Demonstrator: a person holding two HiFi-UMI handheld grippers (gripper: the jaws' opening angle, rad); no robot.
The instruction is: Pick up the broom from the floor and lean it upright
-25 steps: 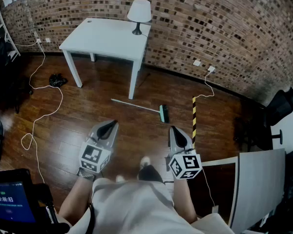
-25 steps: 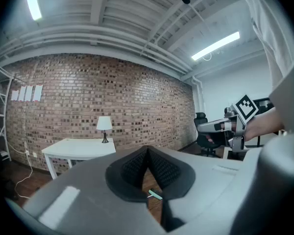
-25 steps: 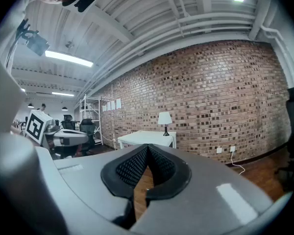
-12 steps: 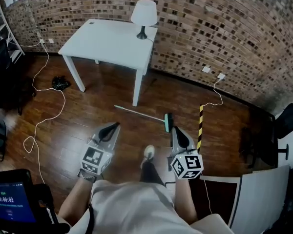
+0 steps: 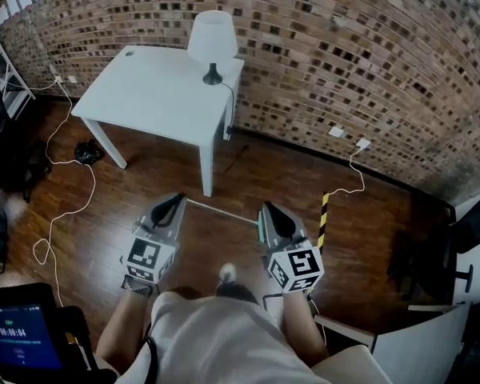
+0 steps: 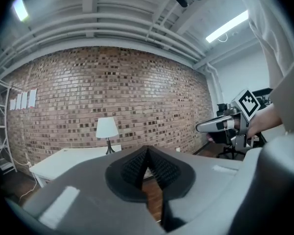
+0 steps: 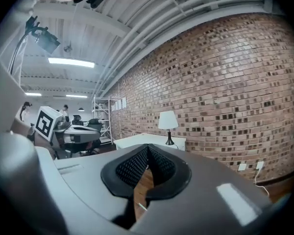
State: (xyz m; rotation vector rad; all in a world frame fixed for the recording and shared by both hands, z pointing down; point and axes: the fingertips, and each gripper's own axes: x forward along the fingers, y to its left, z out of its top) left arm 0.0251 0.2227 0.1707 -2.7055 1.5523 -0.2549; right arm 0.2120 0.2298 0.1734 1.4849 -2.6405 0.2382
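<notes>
Wood floor (image 5: 280, 178) lies open beyond the broom (image 5: 220, 212).

Person's in a plain white top (image 5: 216, 338) and dark trousers (image 5: 242, 291), with one pale shoe (image 5: 226, 273) poking out. The left gripper (image 5: 174, 201) and right gripper (image 5: 269, 210) look identical: smooth grey shells tapering to a point. Each has a white cube (image 5: 148, 256) at the back, printed with black square markers. The pads (image 6: 132, 169) are black with fine ribbing.
</notes>
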